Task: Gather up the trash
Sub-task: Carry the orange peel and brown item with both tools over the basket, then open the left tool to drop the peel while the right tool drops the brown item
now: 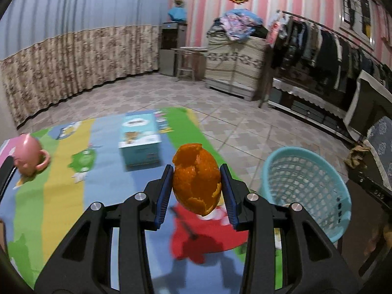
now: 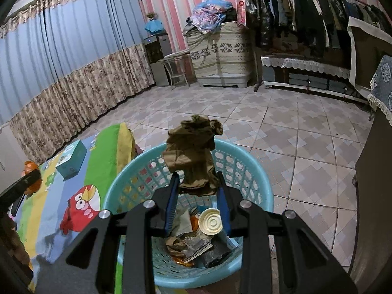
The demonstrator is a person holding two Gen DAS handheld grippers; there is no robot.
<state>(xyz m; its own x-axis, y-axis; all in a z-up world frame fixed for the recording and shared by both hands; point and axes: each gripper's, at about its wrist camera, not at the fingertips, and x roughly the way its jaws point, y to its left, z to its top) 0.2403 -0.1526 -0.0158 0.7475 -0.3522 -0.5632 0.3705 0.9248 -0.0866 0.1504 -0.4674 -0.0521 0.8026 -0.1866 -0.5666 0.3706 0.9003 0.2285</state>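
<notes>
We judge the orange peel (image 1: 196,178) light and brittle, best pinched across its domed sides, as our left gripper (image 1: 197,191) now clamps it above the play mat (image 1: 73,196). Our right gripper (image 2: 197,191) is closed on soft, crumpled brown paper (image 2: 193,154) over the blue laundry basket (image 2: 267,196), ready to drop.

The left wrist camera looks forward over the play mat (image 1: 73,196), with the blue basket (image 1: 318,196) low at right of frame. The right wrist camera hangs close above that basket (image 2: 257,183), mat (image 2: 61,183) at lower left. Both face the striped wall (image 1: 196,12) and clothes rack (image 2: 318,12).
</notes>
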